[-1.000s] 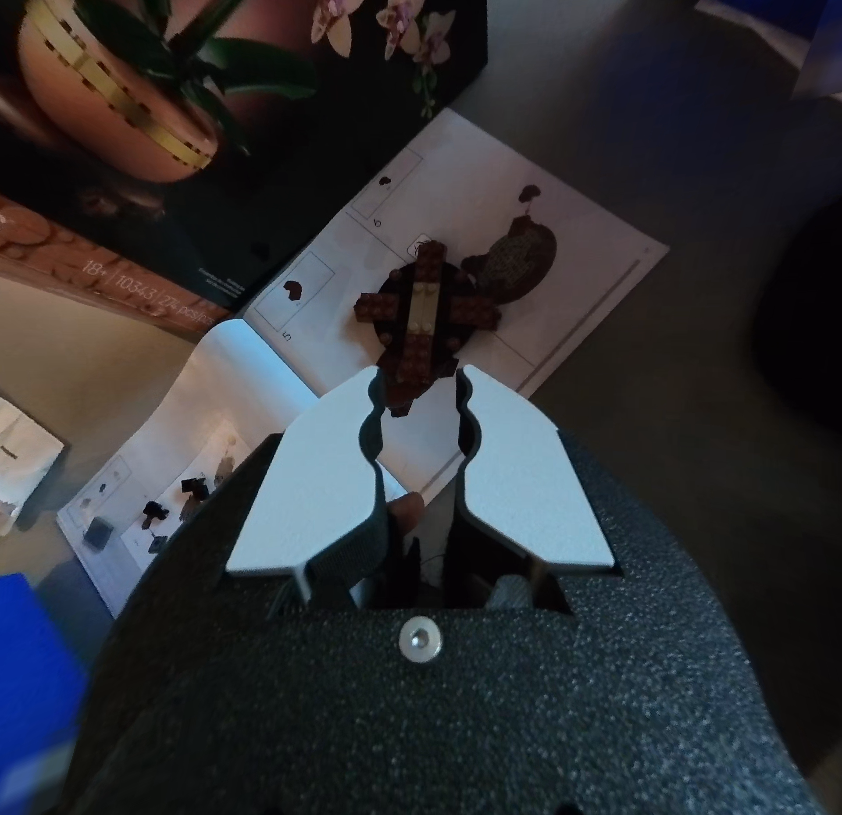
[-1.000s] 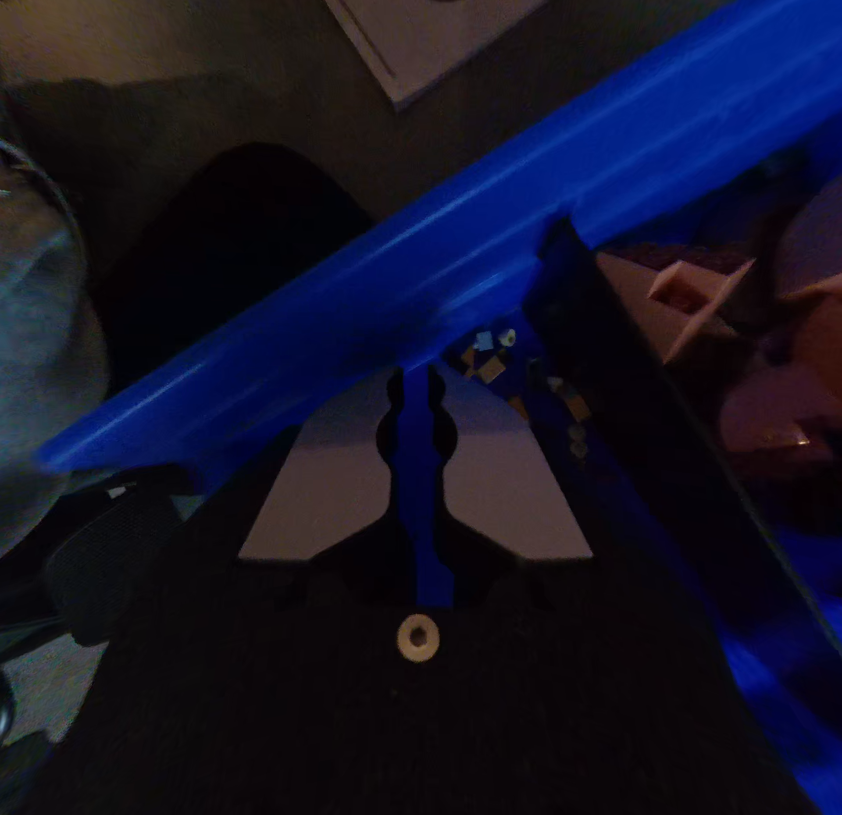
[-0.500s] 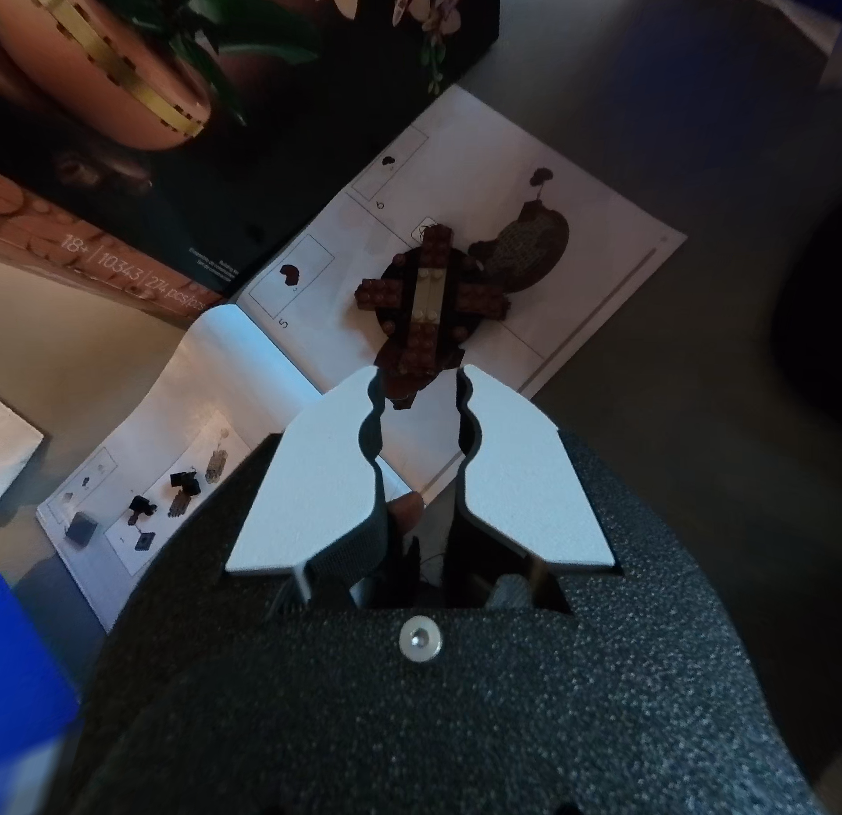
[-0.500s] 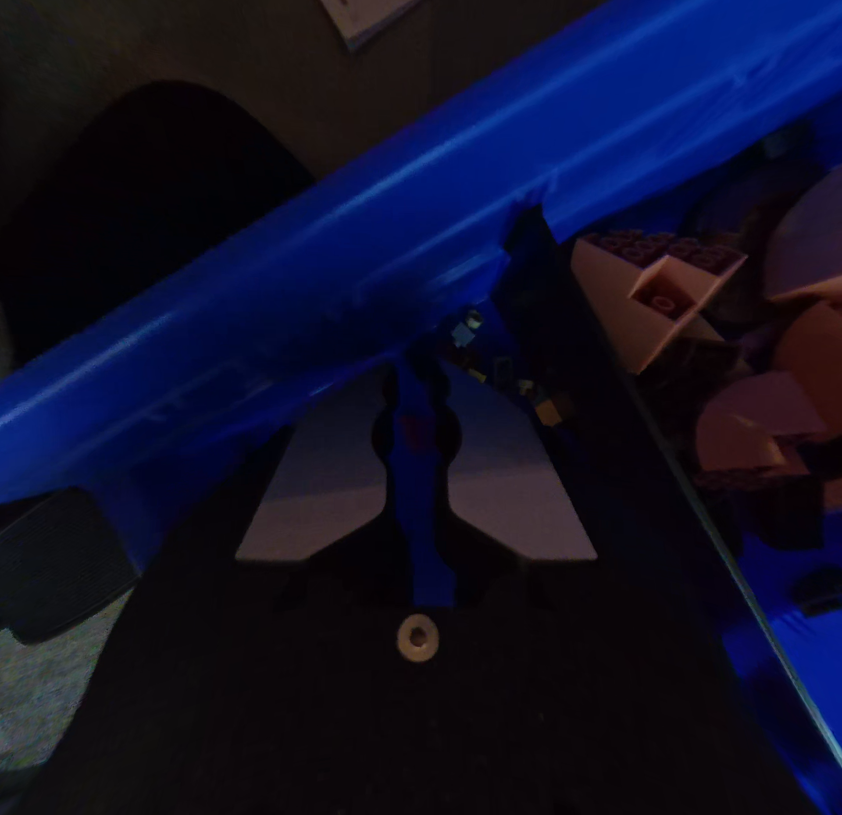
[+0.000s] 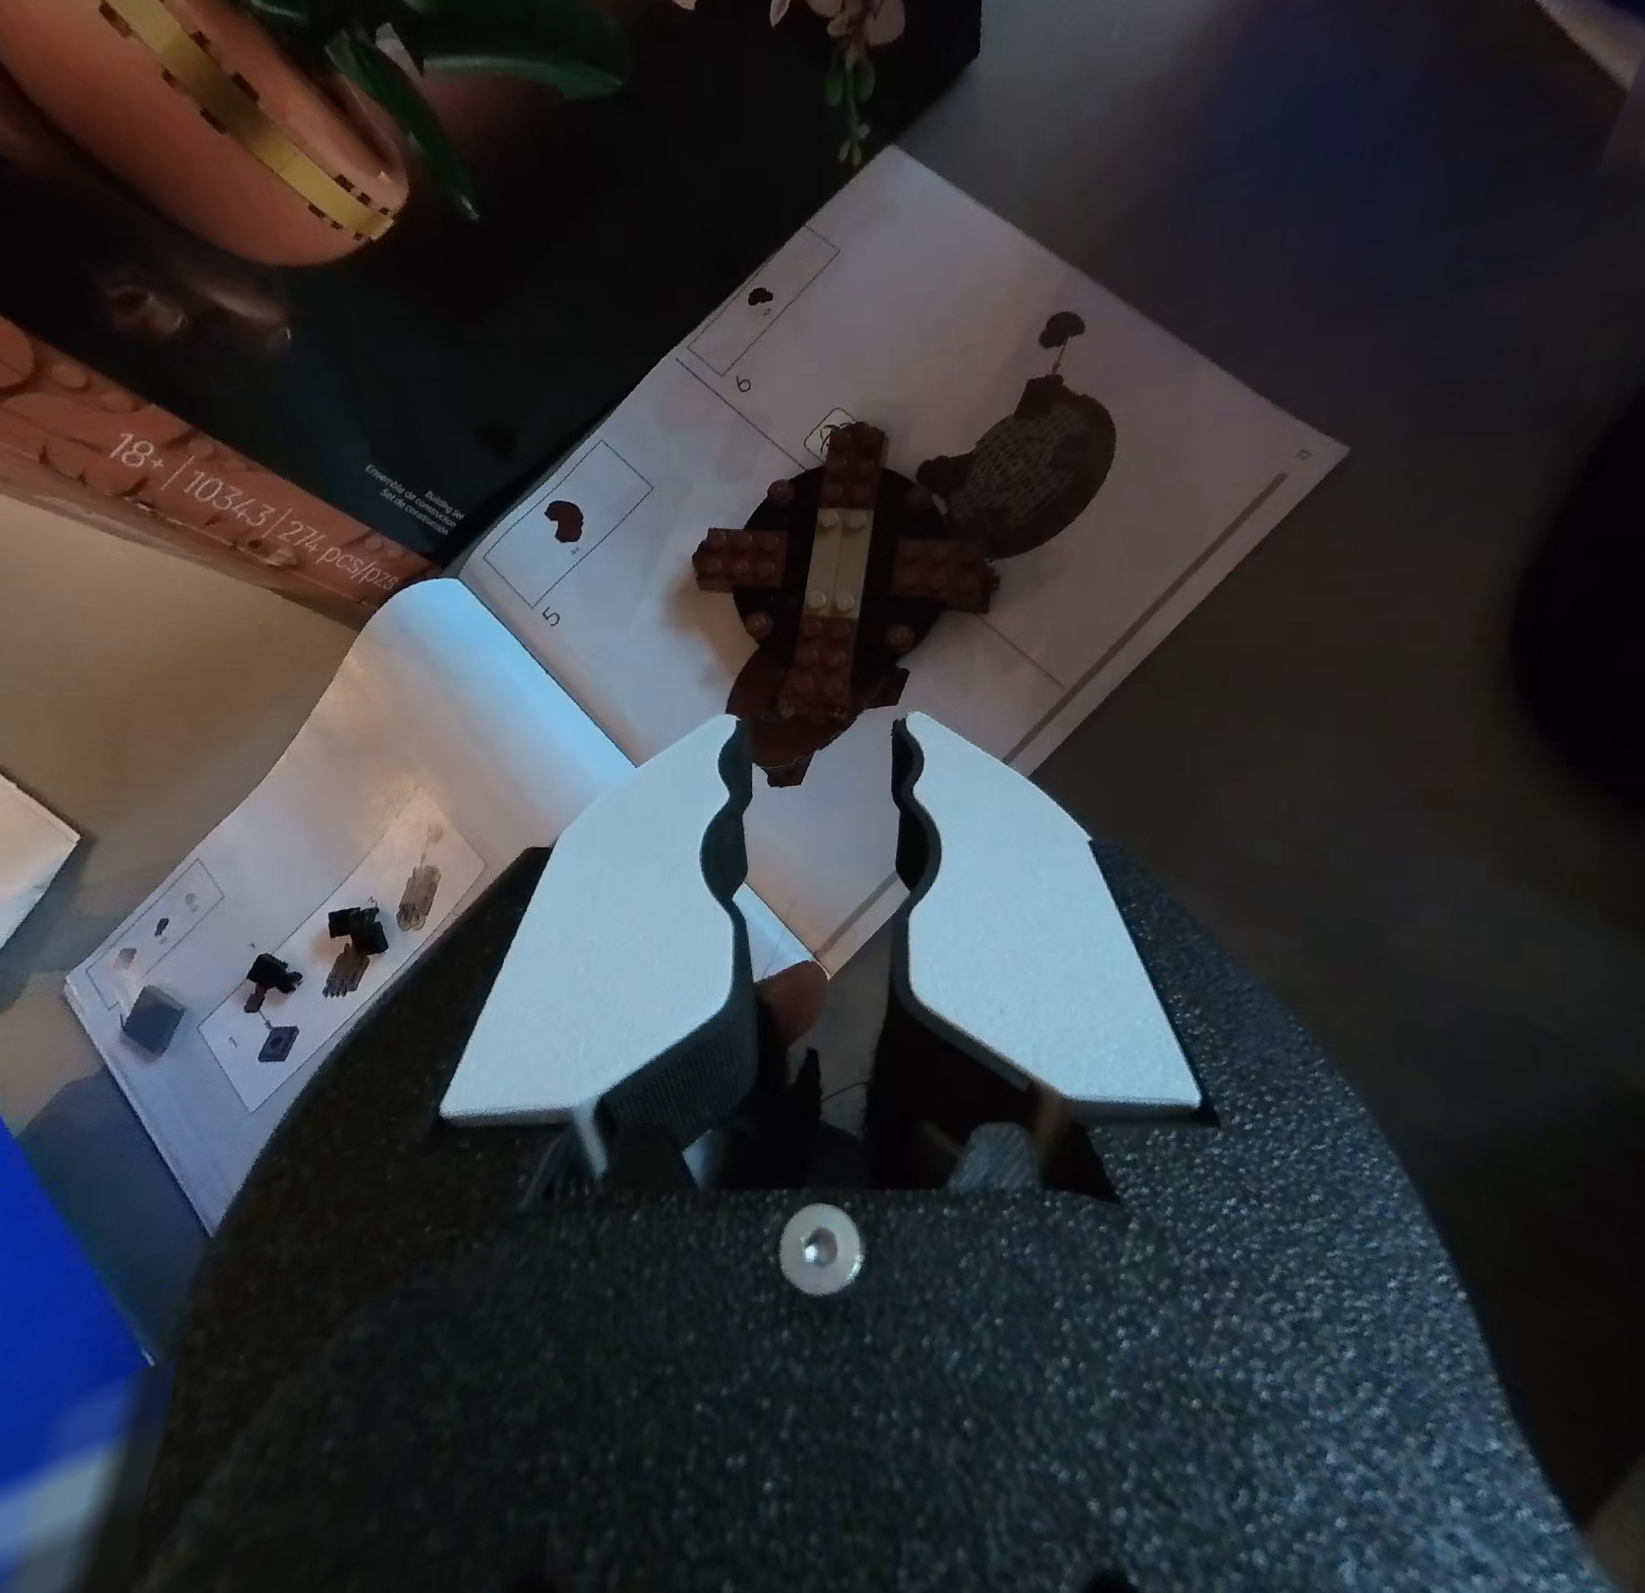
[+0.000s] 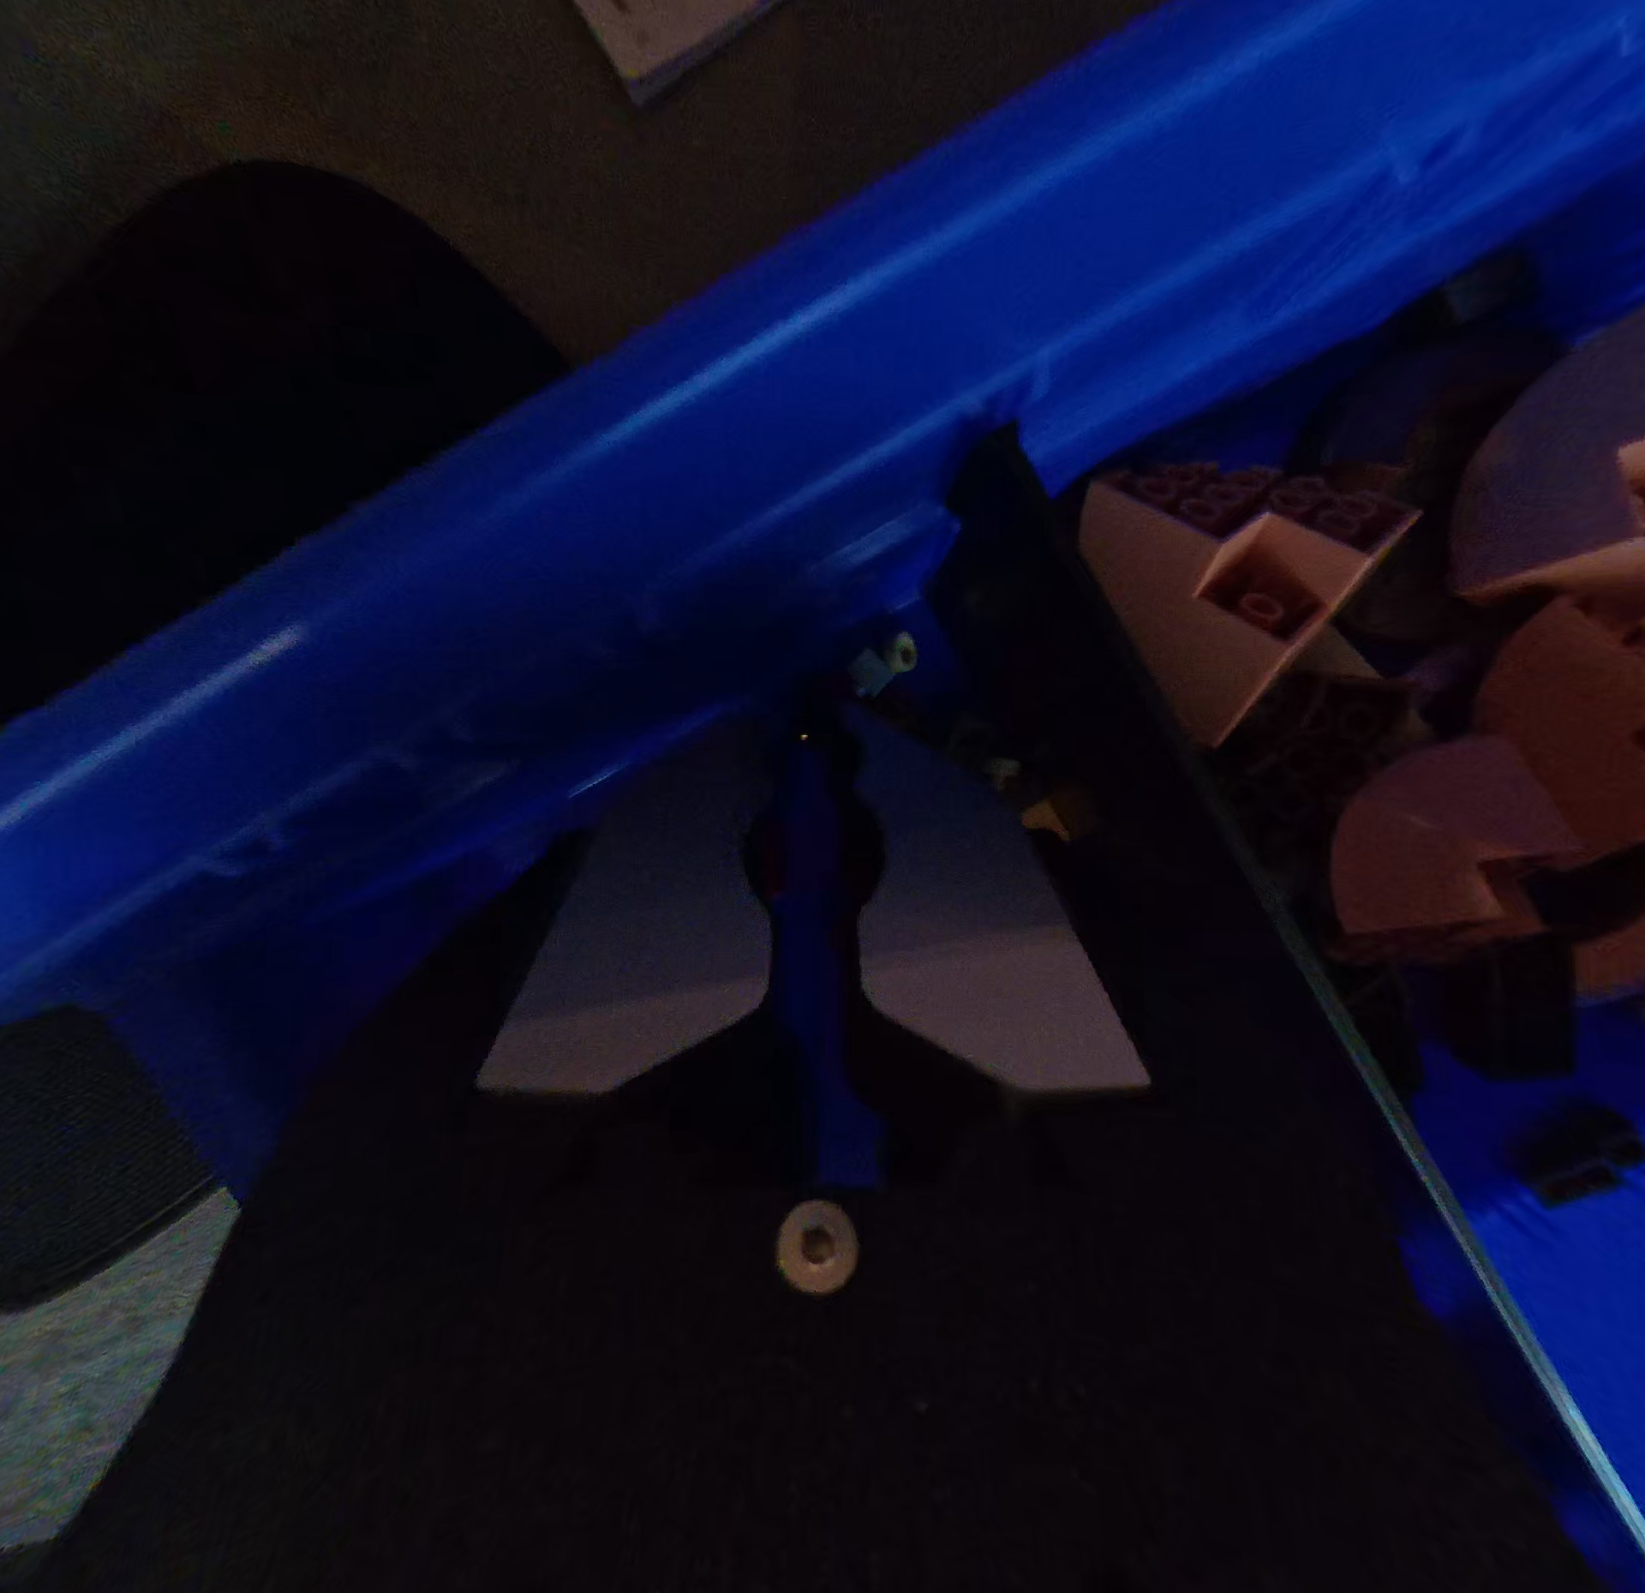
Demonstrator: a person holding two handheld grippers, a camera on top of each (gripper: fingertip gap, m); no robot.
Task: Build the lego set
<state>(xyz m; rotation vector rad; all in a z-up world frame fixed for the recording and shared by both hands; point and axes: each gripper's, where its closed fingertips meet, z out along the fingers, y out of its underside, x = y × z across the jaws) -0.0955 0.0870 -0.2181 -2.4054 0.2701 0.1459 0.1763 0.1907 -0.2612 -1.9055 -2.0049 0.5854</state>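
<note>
In the left wrist view my left gripper (image 5: 814,736) is open. A brown brick assembly (image 5: 837,571), a dark round plate with crossed brown bricks and a tan strip, lies on an open instruction booklet (image 5: 623,500). Its near end reaches just between my fingertips, close to the left one, and the pads do not press on it. In the dim right wrist view my right gripper (image 6: 823,731) is shut, its tips low inside a blue bin (image 6: 801,446), next to a small pale piece (image 6: 890,660). It is too dark to tell whether anything tiny sits between the tips.
A dark picture box (image 5: 267,215) lies beyond the booklet. Small dark parts (image 5: 356,927) lie on its left page. A dark divider (image 6: 1113,660) splits the bin. Tan and brown bricks (image 6: 1246,589) fill the compartment on the right. A booklet corner (image 6: 676,1) shows beyond the bin. There is about 30 cm between the tips of the two grippers.
My right gripper's fingers closed from a narrow gap to shut while it shifted inside the bin. My left gripper stayed open and drew back slightly from the assembly.
</note>
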